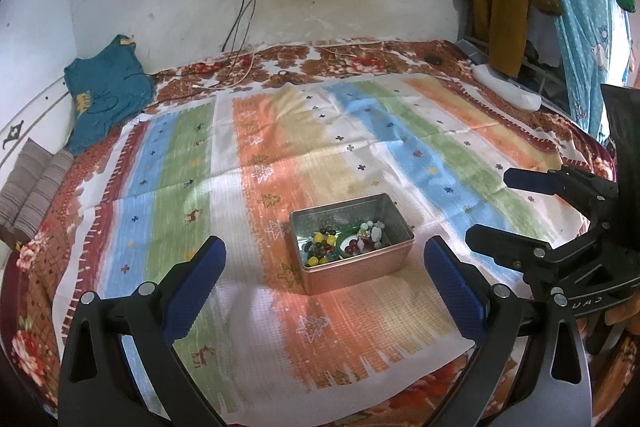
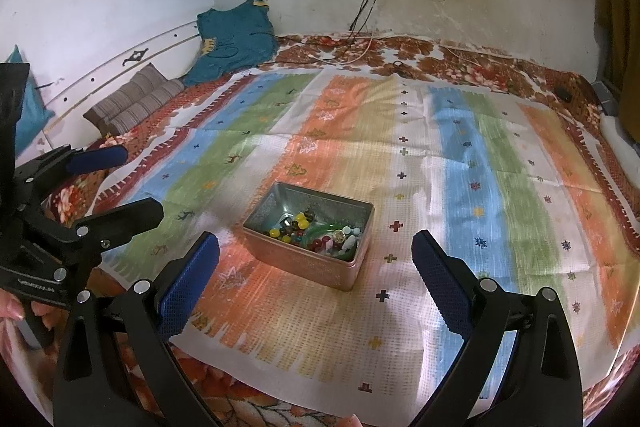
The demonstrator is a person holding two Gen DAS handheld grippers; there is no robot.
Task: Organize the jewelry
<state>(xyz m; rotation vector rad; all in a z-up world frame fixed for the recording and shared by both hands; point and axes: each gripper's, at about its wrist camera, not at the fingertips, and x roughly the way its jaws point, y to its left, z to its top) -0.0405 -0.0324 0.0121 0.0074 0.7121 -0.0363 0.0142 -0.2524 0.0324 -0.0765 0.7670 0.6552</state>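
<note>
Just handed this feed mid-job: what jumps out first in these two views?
A small metal tin stands open in the middle of the striped cloth, holding a jumble of bright beads and a green bangle. Both grippers, left and right, hover wide open and empty on the near side of it.

Metal tin (image 1: pixel 352 253): rectangular, open-topped, no lid on it, copper-pink outer walls, silvery interior. Sits upright and flat on striped cloth, on orange band, turned at slight angle.

Jewelry (image 1: pixel 344 241) inside tin: loose heap of beads, yellow, dark red, brown, white; green bangle (image 2: pixel 320 231) among them. Contents gathered toward one end, other end of floor bare.
</note>
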